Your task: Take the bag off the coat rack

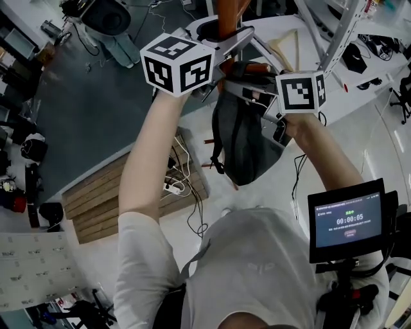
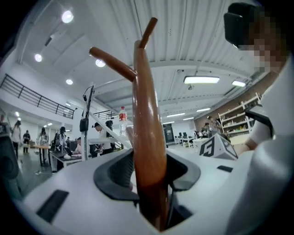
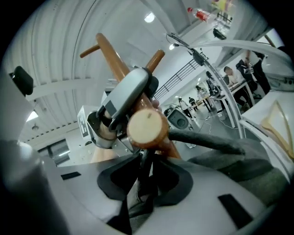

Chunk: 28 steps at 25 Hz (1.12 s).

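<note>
A dark grey bag [image 1: 241, 144] hangs from the brown wooden coat rack [image 1: 228, 16], between my two raised grippers. My left gripper [image 1: 221, 50] stands open around the rack's pole [image 2: 147, 137], which nearly fills the gap between the jaws; a thin gap shows on the right side. My right gripper [image 1: 255, 90] is shut on the bag's dark strap [image 3: 146, 176], just under the round end of a peg [image 3: 147, 128]. From there the strap [image 3: 206, 140] runs right to the bag's body [image 3: 239, 160]. The left gripper [image 3: 124, 101] shows behind the peg.
Below the rack lie a wooden pallet [image 1: 128, 193] and a power strip with cables [image 1: 172, 186]. A white table [image 1: 302, 32] and metal frame legs [image 1: 340, 26] stand behind the rack. A small screen [image 1: 347, 218] sits by my right side. People work at desks [image 2: 55, 147] far off.
</note>
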Each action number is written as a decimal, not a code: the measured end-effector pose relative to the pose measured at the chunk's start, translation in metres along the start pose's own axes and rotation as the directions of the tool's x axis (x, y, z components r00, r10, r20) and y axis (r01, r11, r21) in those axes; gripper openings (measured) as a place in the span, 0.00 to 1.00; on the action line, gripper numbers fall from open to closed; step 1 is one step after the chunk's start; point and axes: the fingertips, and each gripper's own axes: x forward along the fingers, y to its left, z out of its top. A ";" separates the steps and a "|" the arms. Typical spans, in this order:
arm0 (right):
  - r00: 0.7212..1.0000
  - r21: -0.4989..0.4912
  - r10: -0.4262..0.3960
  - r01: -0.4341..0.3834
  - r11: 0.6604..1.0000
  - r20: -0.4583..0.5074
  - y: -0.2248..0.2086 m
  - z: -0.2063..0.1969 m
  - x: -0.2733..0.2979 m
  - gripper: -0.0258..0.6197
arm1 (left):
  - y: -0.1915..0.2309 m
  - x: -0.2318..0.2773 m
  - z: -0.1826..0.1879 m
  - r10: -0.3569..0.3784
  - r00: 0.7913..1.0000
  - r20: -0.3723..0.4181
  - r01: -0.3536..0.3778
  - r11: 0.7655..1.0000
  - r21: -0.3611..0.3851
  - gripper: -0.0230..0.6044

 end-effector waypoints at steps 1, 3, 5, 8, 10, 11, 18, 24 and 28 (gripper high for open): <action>1.000 -0.013 0.027 -0.027 1.000 -0.011 0.002 0.000 0.002 0.18 | 0.000 0.001 0.000 -0.002 1.000 0.018 0.003 0.999 -0.046 0.30; 0.998 -0.014 0.067 -0.067 0.998 0.006 0.004 0.003 0.003 0.17 | 0.002 0.001 -0.001 -0.006 0.999 0.054 0.013 0.991 -0.133 0.27; 0.998 -0.034 0.058 -0.057 0.998 0.026 0.003 0.003 0.003 0.15 | 0.003 -0.001 -0.002 0.002 0.998 0.065 0.008 0.987 -0.161 0.25; 0.998 -0.079 0.051 -0.048 0.996 0.034 0.005 0.002 0.003 0.13 | 0.002 -0.003 -0.002 0.009 0.999 0.054 -0.001 0.989 -0.147 0.25; 0.996 -0.096 0.068 -0.063 0.993 0.052 0.007 0.003 0.002 0.13 | 0.001 -0.003 -0.002 -0.005 0.999 0.052 0.012 0.990 -0.143 0.24; 0.995 -0.107 0.079 -0.073 0.992 0.059 0.007 0.003 0.002 0.13 | 0.001 -0.003 -0.002 -0.014 0.999 0.052 0.021 0.990 -0.142 0.24; 0.991 -0.103 0.117 -0.110 0.989 0.061 0.021 0.008 -0.014 0.12 | -0.005 -0.004 0.000 -0.048 0.997 0.057 0.056 0.988 -0.147 0.24; 0.983 -0.093 0.155 -0.146 0.985 0.103 0.036 0.029 -0.043 0.12 | 0.005 -0.003 0.005 -0.039 0.996 0.078 0.052 0.985 -0.163 0.24; 0.975 -0.093 0.165 -0.152 0.984 0.151 0.030 0.031 -0.067 0.11 | 0.005 0.004 -0.003 -0.031 0.997 0.076 0.043 0.987 -0.154 0.24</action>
